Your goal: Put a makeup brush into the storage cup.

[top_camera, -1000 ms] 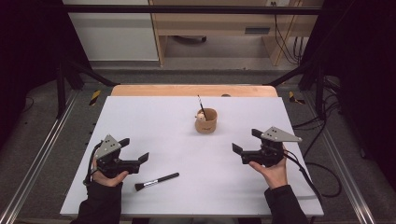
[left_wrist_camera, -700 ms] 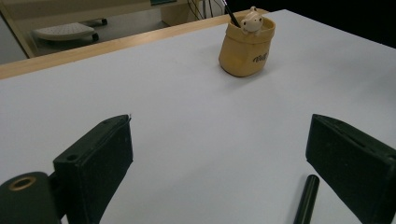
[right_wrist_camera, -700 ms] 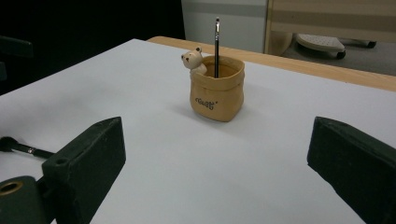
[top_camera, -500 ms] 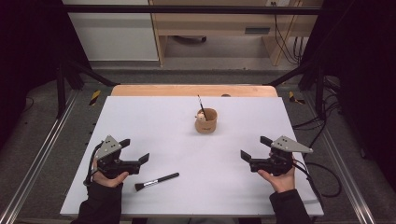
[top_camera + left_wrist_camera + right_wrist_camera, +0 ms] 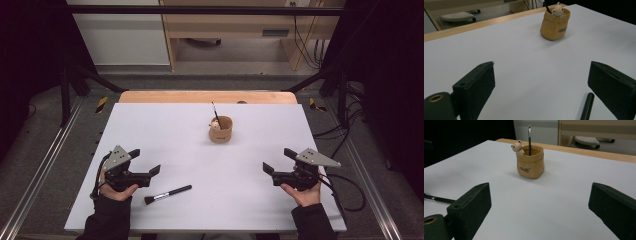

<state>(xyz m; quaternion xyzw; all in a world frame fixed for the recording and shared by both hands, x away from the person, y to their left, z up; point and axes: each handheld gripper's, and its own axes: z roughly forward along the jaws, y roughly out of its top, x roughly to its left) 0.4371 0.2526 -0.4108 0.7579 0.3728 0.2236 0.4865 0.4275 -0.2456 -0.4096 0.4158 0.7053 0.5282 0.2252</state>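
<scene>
High view: tan cup (image 5: 221, 130) sits mid-table w/ a thin brush (image 5: 215, 114) standing in it. Loose brush (image 5: 167, 194) lies nearer the person, just right of the left gripper (image 5: 147, 167), prob. next to grab. Right gripper (image 5: 276, 161) is well apart from the cup. Both wide, holding nothing.

Left gripper view: brush handle tip (image 5: 587, 106) by one jaw.

Right gripper view: little bear (image 5: 518, 147) on the cup rim.

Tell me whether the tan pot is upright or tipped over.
Upright. The tan pot stands on its base on the white table, mouth upward, with a thin brush standing in it and a small bear figure at its rim.
</scene>
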